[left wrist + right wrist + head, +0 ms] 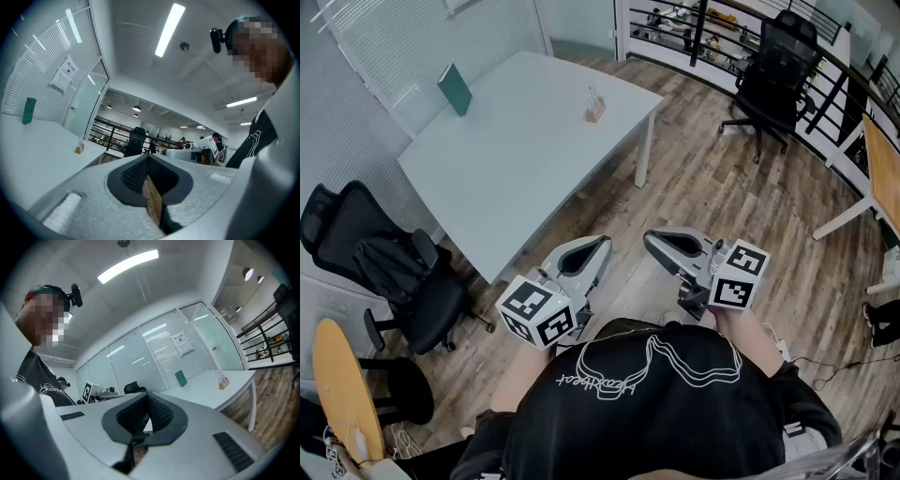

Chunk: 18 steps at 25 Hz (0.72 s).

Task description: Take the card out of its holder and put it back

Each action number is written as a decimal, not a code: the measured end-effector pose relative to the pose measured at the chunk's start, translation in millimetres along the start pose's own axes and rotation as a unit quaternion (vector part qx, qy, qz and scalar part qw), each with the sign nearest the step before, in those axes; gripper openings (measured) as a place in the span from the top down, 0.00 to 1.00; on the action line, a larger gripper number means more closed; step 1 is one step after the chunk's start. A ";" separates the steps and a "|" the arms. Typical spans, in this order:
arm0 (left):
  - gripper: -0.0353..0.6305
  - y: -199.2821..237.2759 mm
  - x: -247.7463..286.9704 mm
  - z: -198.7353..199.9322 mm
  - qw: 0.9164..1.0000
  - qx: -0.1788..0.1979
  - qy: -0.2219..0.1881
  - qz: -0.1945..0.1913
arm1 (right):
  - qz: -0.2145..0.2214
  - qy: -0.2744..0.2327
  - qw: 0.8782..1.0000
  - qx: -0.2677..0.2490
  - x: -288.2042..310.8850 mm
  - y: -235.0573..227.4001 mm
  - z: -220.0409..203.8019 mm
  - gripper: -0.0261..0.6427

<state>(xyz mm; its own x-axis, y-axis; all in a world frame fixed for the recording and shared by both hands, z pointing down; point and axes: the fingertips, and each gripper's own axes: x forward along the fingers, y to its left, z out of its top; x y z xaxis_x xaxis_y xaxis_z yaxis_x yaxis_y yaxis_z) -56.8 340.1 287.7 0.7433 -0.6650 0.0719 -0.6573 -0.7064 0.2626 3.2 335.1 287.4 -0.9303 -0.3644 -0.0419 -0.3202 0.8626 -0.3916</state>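
A small wooden card holder (594, 106) with a clear card upright in it stands near the far right edge of the white table (516, 169). It also shows small in the left gripper view as the card holder (79, 149) and in the right gripper view as the card holder (223, 381). Both grippers are held close to the person's body, well short of the table. My left gripper (598, 246) is shut with nothing in it, its jaws closed (146, 161). My right gripper (652, 240) is also shut and holds nothing (146, 398).
A green booklet (455, 89) stands on the table's far left. A black office chair (384, 272) sits at the table's near left corner, another chair (773, 70) by the railing at the back right. A wooden tabletop (886, 178) is at the right edge. Wood floor lies between me and the table.
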 end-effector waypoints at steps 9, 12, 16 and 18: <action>0.93 -6.0 -24.7 9.1 1.000 0.004 -0.015 0.003 | 0.004 0.001 1.000 -0.016 7.4 25.5 1.8 0.95; 0.93 -4.6 -37.6 7.3 1.000 -0.003 -0.022 0.004 | 0.002 0.002 1.000 -0.013 10.3 34.4 -5.2 0.95; 0.93 -7.7 -36.2 4.0 1.000 -0.013 -0.024 -0.004 | -0.003 0.007 1.000 -0.012 6.8 35.9 -9.2 0.95; 0.93 -8.6 -31.0 2.0 1.000 -0.014 -0.021 -0.007 | -0.006 0.005 1.000 -0.009 3.8 32.1 -9.6 0.95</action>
<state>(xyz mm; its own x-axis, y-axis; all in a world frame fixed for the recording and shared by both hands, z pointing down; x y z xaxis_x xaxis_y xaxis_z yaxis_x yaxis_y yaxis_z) -74.4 366.3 281.3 0.7466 -0.6647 0.0283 -0.6424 -0.7091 0.2908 -12.3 364.7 283.5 -0.9283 -0.3709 -0.0275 -0.3343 0.8645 -0.3754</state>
